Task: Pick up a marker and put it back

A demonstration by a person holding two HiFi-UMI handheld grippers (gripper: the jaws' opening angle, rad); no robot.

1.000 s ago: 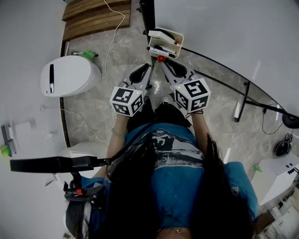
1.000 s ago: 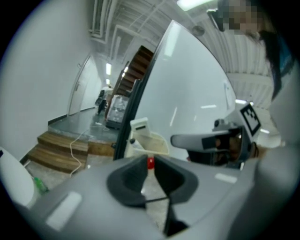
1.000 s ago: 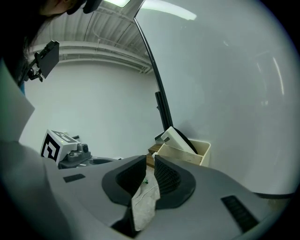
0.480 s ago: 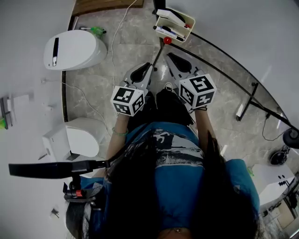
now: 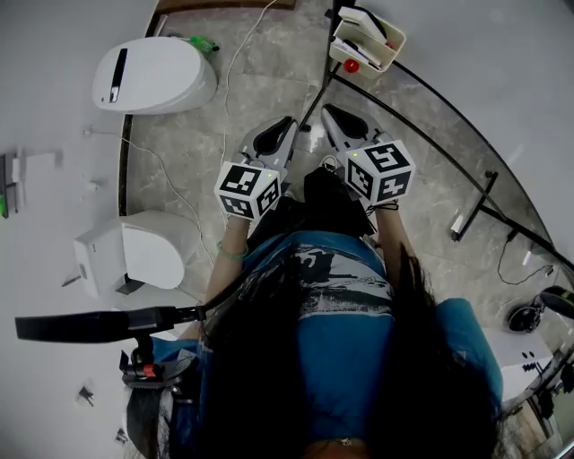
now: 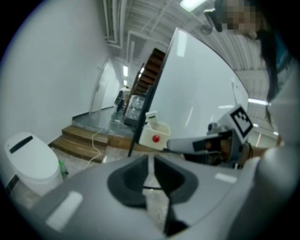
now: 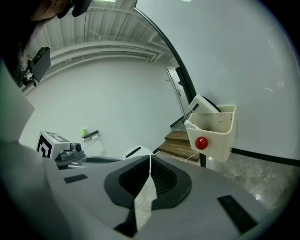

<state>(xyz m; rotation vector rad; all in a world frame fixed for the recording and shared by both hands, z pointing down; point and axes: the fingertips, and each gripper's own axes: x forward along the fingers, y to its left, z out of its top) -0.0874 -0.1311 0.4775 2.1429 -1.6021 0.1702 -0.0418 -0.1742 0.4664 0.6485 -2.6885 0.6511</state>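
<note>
**Desk:** Where are the markers at this moment?

**Photographer:** In the cream holder [image 5: 384, 54] mounted on the whiteboard [image 5: 475, 63]. The markers [image 5: 357, 47] lie inside it, next to a white eraser [image 5: 359, 16]. A red knob [image 5: 352, 65] sits on the holder's front wall.

**Desk:** And the two tools?

**Photographer:** A person in a blue shirt [image 5: 345, 332] holds them side by side over a marble-tiled floor [image 5: 188, 152]. Both point toward the holder but are clear of it. The left gripper [image 6: 149, 160] has its jaws together, with only a thin slit between the dark pads and nothing in it. The right gripper [image 7: 150, 161] is the same: jaws pressed closed and empty.

**Desk:** So neither one has a marker?

**Photographer:** Correct. Neither tool touches the holder or anything in it.
</note>
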